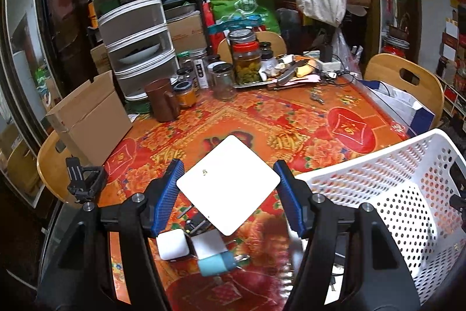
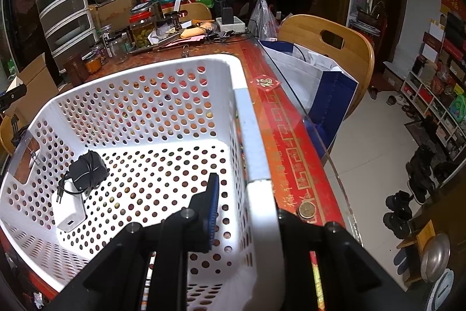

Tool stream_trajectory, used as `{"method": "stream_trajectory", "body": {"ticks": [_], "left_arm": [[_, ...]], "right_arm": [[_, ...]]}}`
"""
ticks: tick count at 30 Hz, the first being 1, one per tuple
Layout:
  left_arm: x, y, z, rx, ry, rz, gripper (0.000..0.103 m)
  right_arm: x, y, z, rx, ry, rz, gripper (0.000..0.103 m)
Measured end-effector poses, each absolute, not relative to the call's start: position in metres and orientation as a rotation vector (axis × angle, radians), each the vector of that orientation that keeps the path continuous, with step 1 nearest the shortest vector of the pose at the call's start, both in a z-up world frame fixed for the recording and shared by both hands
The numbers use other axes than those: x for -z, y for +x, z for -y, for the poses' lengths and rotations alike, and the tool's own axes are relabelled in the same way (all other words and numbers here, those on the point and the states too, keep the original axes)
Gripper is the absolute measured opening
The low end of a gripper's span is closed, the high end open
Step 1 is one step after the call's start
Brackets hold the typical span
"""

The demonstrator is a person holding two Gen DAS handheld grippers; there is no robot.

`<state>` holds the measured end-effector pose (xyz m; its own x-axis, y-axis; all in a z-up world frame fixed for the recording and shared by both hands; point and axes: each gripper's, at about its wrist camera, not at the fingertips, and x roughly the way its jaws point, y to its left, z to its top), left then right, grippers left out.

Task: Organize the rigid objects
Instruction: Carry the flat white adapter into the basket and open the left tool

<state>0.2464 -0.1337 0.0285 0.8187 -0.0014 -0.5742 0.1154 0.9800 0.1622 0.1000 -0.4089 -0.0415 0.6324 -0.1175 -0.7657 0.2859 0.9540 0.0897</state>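
Observation:
My left gripper [image 1: 228, 168] is shut on a flat white square box [image 1: 228, 185], gripped corner to corner between the blue pads [image 1: 170, 182] and held above the red patterned tablecloth. Below it lie a small white rounded case [image 1: 172, 245], a white block [image 1: 208, 244] and a light-blue cylinder [image 1: 217, 264]. The white perforated basket [image 1: 393, 179] stands to the right. My right gripper [image 2: 247, 194] is shut on the basket's right rim [image 2: 250, 121], one finger inside and the other hidden outside. In the basket lie a black adapter with its cord [image 2: 87, 171] and a white charger [image 2: 70, 212].
A brown mug [image 1: 161, 104], several jars [image 1: 222, 77], a drawer tower [image 1: 131, 28] and a cardboard box [image 1: 87, 118] crowd the far and left sides. A coin [image 2: 306, 209] sits by the glass table edge. A wooden chair [image 2: 329, 48] with a paper bag [image 2: 320, 83] stands to the right.

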Motion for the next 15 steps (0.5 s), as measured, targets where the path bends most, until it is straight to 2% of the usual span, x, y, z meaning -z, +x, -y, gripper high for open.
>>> {"method": "stream_trajectory", "body": {"ticks": [15], "left_arm": [[-0.026,0.226,0.196,0.134,0.308,-0.637,0.061]], "right_arm": [[0.042,0.101,0.409,0.214,0.221,-0.850,0.019]]}}
